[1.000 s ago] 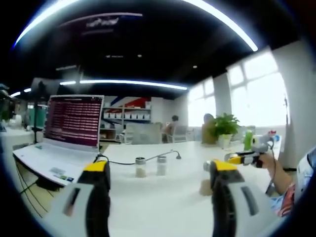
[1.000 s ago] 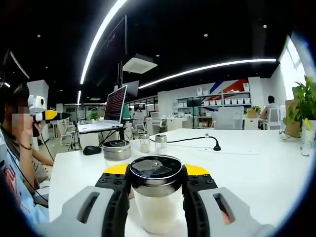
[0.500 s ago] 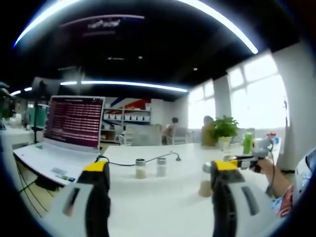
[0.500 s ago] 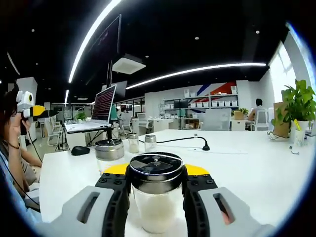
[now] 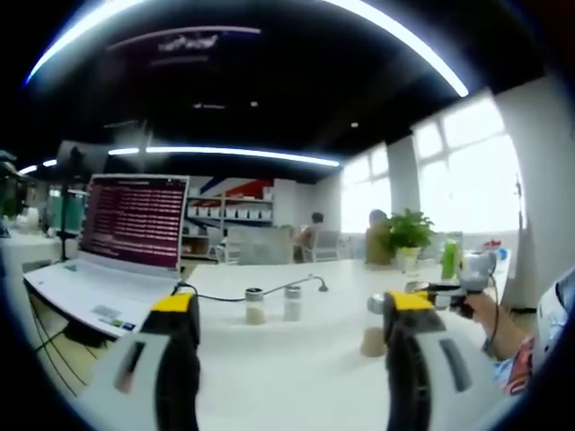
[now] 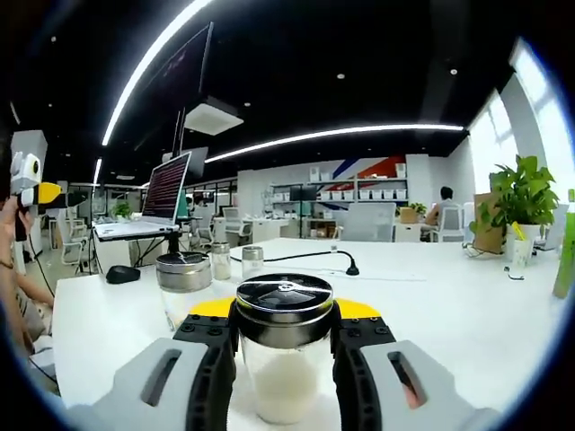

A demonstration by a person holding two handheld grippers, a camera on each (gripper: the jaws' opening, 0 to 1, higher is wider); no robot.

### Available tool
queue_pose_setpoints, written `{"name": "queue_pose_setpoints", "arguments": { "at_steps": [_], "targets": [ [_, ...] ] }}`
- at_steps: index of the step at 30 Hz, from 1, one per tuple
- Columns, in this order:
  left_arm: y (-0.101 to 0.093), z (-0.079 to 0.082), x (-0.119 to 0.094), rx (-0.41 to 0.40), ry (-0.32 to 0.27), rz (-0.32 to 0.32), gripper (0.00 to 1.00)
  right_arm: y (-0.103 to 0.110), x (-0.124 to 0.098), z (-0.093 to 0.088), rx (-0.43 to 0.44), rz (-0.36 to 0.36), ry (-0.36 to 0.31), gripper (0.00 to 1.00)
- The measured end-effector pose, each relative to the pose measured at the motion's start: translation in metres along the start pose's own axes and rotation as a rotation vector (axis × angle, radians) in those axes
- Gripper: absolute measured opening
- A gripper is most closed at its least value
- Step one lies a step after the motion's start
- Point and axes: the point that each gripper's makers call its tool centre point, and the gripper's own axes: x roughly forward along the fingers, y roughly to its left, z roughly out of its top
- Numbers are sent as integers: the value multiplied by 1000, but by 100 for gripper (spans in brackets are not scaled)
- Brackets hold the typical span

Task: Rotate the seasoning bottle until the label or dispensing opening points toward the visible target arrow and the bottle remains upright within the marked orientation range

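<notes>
Bottle gripped, rotation unconfirmed — no target arrow visible.

Right gripper (image 6: 283, 350) is clamped on the clear glass seasoning bottle with dark metal lid (image 6: 283, 346), upright on the white table (image 6: 467, 314), just in front of a second steel-lidded glass jar (image 6: 184, 283). Left gripper (image 5: 283, 337) is spread wide, holding nothing, hovering well back from the table. Label direction can't be read, so I'd judge alignment and release remain to do.

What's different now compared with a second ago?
The right gripper stays shut on the bottle and has swung rightward: the second shaker and laptop slid left in its view. The left gripper stayed open and still.
</notes>
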Motion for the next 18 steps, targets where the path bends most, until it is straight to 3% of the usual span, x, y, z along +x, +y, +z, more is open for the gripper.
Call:
{"name": "queue_pose_setpoints", "arguments": {
  "at_steps": [12,14,15,18],
  "targets": [
    [1,-1,-2,-2,5,-4,89,-2,2,-1,13,-69,-11,40],
    [2,-1,-2,-6,4,-2,89,-2,-2,4,70,-85,-30,41],
    [3,-1,-1,-7,5,1,89,-4,-5,14,49,-96,-68,45],
    [4,-2,-1,-6,7,6,89,-8,-14,31,-20,-135,-92,61]
  ]
}}
